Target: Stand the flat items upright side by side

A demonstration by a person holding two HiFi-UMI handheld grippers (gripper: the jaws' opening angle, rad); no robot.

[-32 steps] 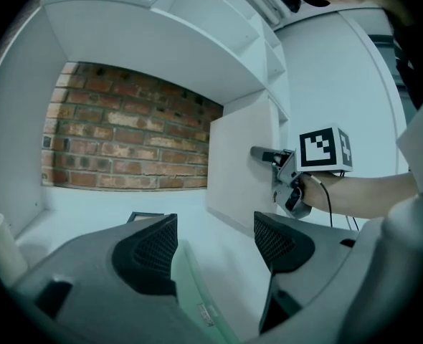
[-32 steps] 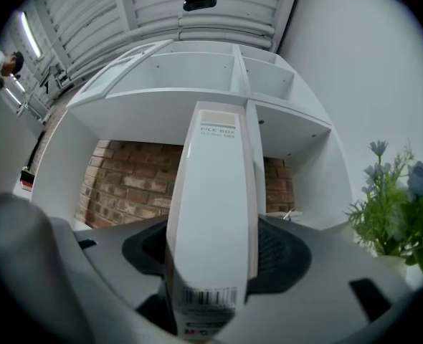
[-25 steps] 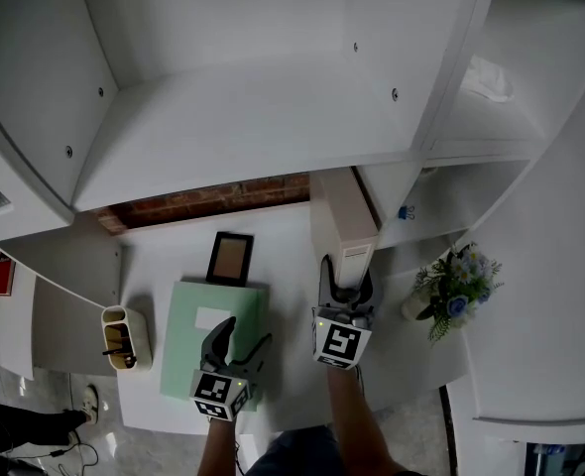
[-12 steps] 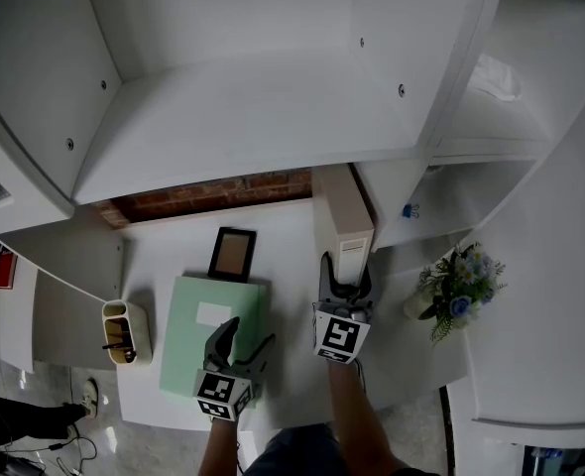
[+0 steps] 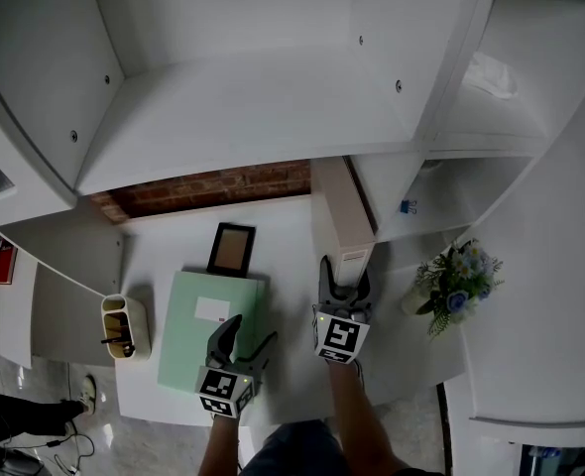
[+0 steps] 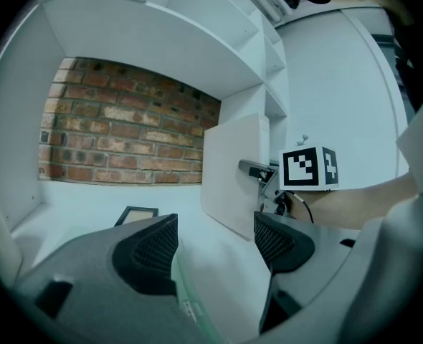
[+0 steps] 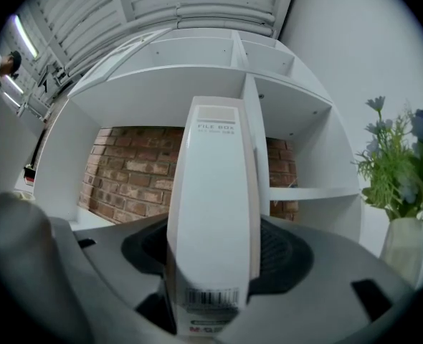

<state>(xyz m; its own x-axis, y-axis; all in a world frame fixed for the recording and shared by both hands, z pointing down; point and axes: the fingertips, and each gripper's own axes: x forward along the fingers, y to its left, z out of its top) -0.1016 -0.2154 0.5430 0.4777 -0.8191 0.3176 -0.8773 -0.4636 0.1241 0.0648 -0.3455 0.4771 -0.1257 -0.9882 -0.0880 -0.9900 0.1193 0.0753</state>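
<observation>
A white file box (image 5: 340, 216) stands upright on the white desk (image 5: 288, 256), close to the shelf's divider wall. My right gripper (image 5: 343, 278) is shut on its labelled spine (image 7: 215, 213), which fills the gap between the pads. A pale green folder (image 5: 205, 327) lies flat to the left. My left gripper (image 5: 245, 331) hovers over the folder's right edge, open and empty; the folder's edge (image 6: 193, 310) shows under its jaws. A dark picture frame (image 5: 231, 249) lies flat behind the folder. The file box (image 6: 234, 170) is also seen in the left gripper view.
A cream pen holder (image 5: 124, 330) stands at the desk's left edge. A vase of flowers (image 5: 458, 284) stands right of the divider. A blue clip (image 5: 405, 207) lies in the right compartment. A brick wall (image 5: 208, 191) closes the back, with a shelf overhead.
My right gripper has sunk a little with the file box. The left gripper has kept still.
</observation>
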